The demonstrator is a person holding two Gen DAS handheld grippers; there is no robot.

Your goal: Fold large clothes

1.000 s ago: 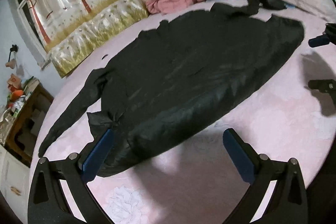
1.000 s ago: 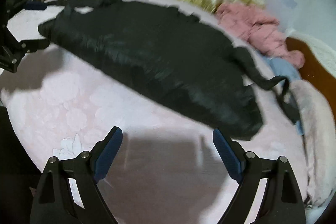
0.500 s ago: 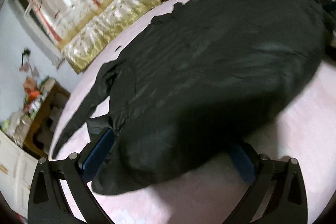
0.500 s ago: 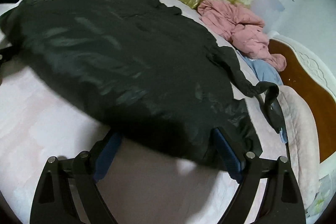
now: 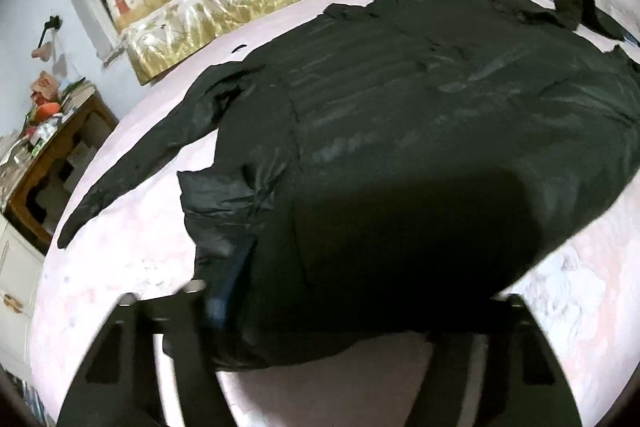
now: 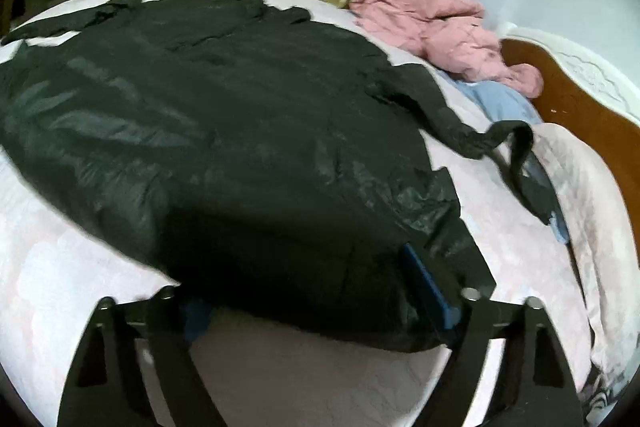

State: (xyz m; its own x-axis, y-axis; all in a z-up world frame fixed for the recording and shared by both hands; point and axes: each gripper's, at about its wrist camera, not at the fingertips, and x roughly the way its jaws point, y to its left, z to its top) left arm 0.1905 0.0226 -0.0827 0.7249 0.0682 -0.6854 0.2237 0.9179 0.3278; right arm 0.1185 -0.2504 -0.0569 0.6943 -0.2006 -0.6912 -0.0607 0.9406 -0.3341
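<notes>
On the pink bed (image 5: 120, 279), one black coat (image 5: 400, 131) spread flat, near edge straddled by left gripper (image 5: 352, 311) and right gripper (image 6: 316, 291), jaws just closing, grip not discernible.

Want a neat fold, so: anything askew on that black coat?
Yes. The coat lies flat, but one sleeve trails twisted over the blanket by the headboard, not straight beside the body.

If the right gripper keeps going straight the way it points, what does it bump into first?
Probably the black coat: its near edge already lies between the right gripper fingers.
</notes>
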